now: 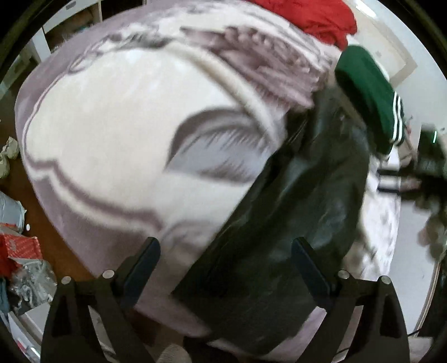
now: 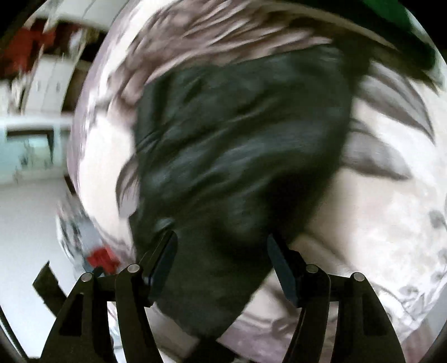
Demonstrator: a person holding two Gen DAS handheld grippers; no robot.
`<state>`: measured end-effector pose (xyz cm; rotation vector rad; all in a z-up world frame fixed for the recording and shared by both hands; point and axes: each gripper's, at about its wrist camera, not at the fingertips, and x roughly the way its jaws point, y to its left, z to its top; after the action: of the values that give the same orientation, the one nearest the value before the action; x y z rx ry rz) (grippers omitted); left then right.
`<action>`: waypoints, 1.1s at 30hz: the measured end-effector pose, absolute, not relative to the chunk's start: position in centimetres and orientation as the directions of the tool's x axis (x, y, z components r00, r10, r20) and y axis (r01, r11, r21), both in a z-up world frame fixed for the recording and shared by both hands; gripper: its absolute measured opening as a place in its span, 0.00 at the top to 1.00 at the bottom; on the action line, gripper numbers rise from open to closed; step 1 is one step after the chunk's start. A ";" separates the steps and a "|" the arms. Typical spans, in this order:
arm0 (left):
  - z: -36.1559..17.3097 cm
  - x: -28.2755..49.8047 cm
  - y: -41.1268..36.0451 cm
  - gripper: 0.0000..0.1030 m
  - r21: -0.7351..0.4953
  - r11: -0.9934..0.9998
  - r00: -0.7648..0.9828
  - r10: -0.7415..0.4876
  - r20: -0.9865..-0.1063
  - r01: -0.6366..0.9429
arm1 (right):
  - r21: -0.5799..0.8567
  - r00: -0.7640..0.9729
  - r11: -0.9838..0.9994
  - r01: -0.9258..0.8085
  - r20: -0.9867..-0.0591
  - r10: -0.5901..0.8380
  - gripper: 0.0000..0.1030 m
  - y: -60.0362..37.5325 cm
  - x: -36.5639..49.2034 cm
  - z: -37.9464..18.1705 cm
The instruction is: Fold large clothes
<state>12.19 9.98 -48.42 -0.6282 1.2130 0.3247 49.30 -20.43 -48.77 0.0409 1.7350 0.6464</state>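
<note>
Looking down from the left wrist, left tongs (image 1: 226,268) gape wide and empty above a black garment (image 1: 293,212) lying on a patterned blanket (image 1: 111,125). From the right wrist, right tongs (image 2: 222,265) stand part-open, gripping nothing. Garment looks roughly folded; further folds likely remain.

Black garment (image 1: 279,223) lying rumpled on patterned blanket (image 1: 111,139).

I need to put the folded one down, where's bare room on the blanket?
Free: the pale blanket left of the black garment. Crowded: the far right edge, with the green striped garment and red garment.
</note>
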 end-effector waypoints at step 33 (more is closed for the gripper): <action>-55.2 28.8 -2.7 0.01 -0.276 0.849 0.263 -0.169 -0.950 -0.451 | 0.744 0.026 0.623 0.241 -0.647 0.762 0.79 -46.8 52.1 -58.0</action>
<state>28.75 -2.74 -55.19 -0.5646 1.3100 0.2055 52.10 -46.82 -58.01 0.8723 1.5349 0.4943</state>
